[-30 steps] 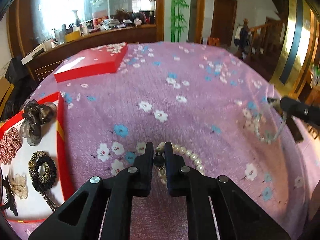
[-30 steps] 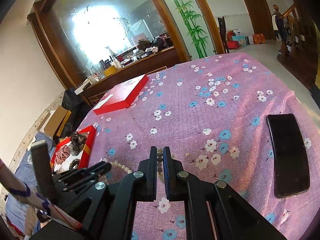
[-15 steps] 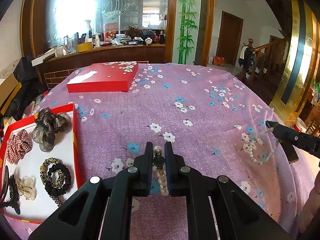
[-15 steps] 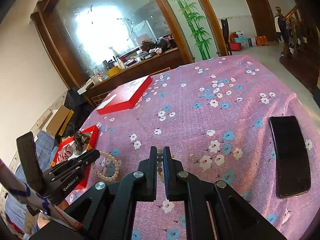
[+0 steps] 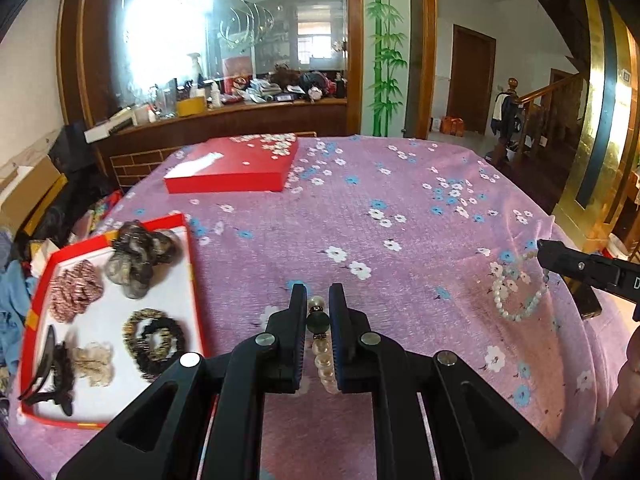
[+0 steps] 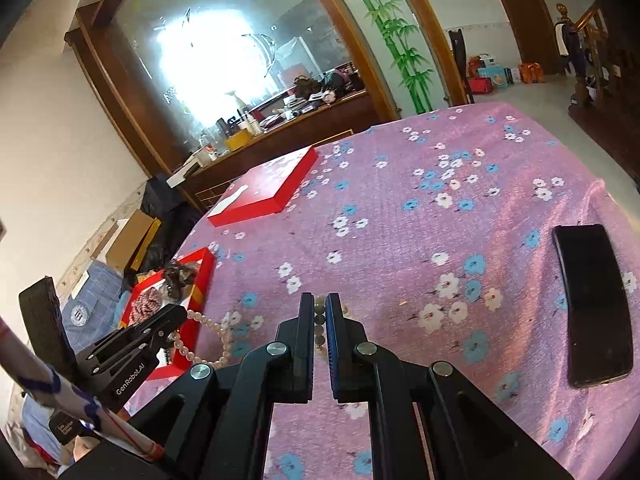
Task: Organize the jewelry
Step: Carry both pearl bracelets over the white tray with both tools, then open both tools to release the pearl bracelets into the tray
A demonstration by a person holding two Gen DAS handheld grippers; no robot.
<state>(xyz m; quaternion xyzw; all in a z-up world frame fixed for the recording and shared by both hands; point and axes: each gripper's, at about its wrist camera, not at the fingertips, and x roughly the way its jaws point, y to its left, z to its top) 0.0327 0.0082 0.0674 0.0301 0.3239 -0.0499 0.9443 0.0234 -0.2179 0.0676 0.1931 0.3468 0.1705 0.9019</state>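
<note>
My left gripper [image 5: 318, 296] is shut on a pearl bracelet [image 5: 322, 354] at its dark bead, held above the purple flowered tablecloth [image 5: 400, 208]. In the right wrist view the left gripper [image 6: 178, 314] has the pearl bracelet [image 6: 208, 340] dangling beside the red tray [image 6: 202, 280]. My right gripper [image 6: 320, 300] is shut on a pale bead bracelet [image 6: 319, 320]. That pale bead bracelet [image 5: 516, 304] hangs as a loop under the right gripper [image 5: 544, 250] at the right of the left wrist view. The white-lined red tray [image 5: 192, 264] holds several scrunchies and hair clips.
A flat red box lid [image 5: 232, 168] lies at the far side of the table. A black phone [image 6: 592, 304] rests on the cloth to the right. A wooden counter with clutter [image 5: 240, 100] stands beyond the table. Boxes and cloth lie on the floor at the left.
The left gripper has risen with the pearl bracelet, which lay on the cloth before and now hangs free. The tray shows more fully. The right gripper has stayed put.
</note>
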